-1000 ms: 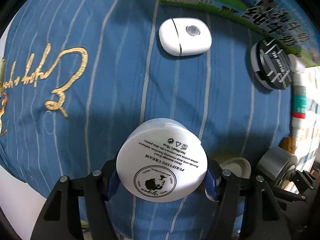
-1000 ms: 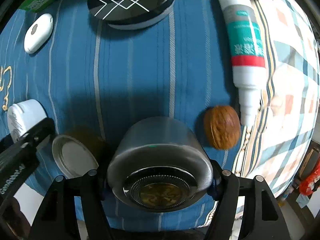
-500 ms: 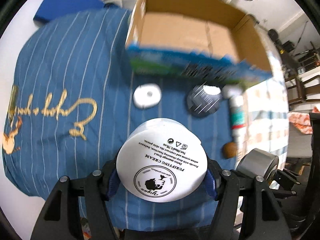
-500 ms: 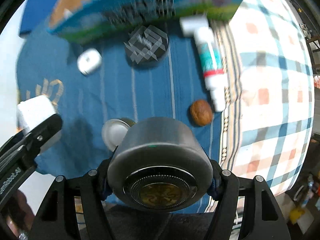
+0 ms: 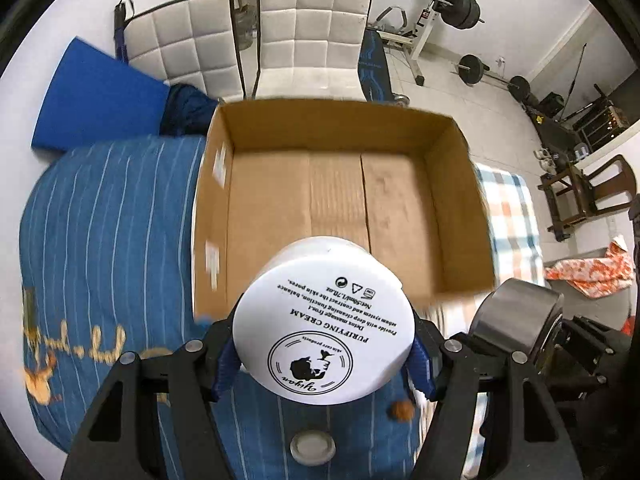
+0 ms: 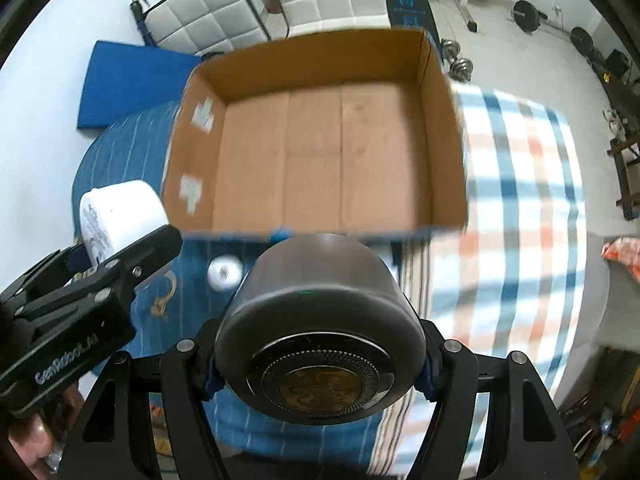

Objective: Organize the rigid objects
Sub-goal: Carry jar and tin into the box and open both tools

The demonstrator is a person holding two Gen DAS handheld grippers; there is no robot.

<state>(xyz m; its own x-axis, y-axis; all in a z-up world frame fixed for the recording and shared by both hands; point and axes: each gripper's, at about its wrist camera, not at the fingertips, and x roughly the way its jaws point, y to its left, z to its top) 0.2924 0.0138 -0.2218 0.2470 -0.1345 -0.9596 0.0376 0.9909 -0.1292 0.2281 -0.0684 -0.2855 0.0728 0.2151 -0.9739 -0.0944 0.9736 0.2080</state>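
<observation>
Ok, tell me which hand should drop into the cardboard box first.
Right, probably: its metal tin already hangs at the cardboard box front edge; the left gripper with the white cream jar sits outside the side wall.

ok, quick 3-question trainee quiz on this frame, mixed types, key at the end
1. True or false: the box already holds items.
2. What does the left gripper hold? A) walnut B) white cream jar C) tube
3. Fill in: the right gripper is shut on a ___ tin.

Key:
1. False: only bare cardboard floor shows inside.
2. B: the jar sits between its pads.
3. Metal: the tin is clamped between the pads, with the box beyond it.
</observation>
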